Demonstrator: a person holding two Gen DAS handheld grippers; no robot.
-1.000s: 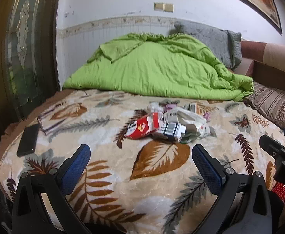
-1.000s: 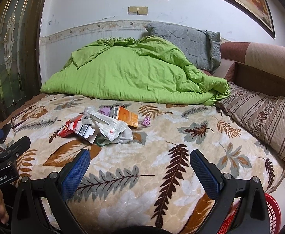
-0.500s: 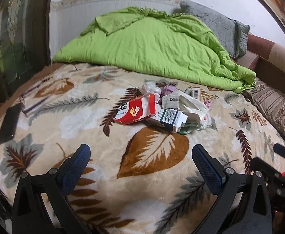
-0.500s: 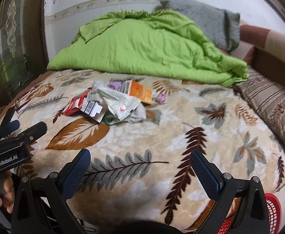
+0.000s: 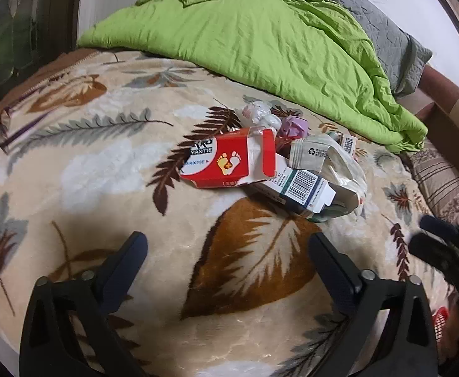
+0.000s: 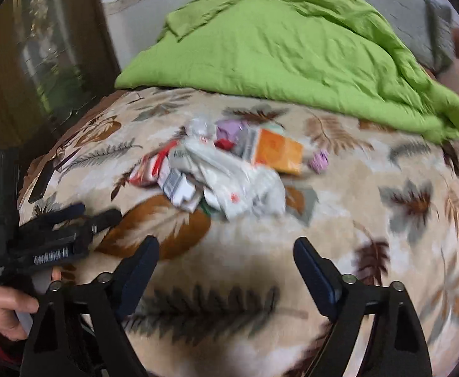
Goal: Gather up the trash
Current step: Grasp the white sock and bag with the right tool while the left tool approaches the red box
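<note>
Both tools closing in on the trash pile on the bed.
Left tool (image 5: pixel 228 254) and right tool (image 6: pixel 226 256), jaws apart, empty, just narrowing; the red carton (image 5: pixel 229 161) at twelve o'clock needs grasping next.

1. You had two grippers in view: left gripper (image 5: pixel 228 256), right gripper (image 6: pixel 226 253).
2. Three cartons: red carton (image 5: pixel 229 161), barcode carton (image 5: pixel 295 190), orange carton (image 6: pixel 276 150).
3. One white pouch (image 5: pixel 330 161).
4. One green duvet (image 5: pixel 261 37).
5. One grey pillow (image 5: pixel 383 31).
</note>
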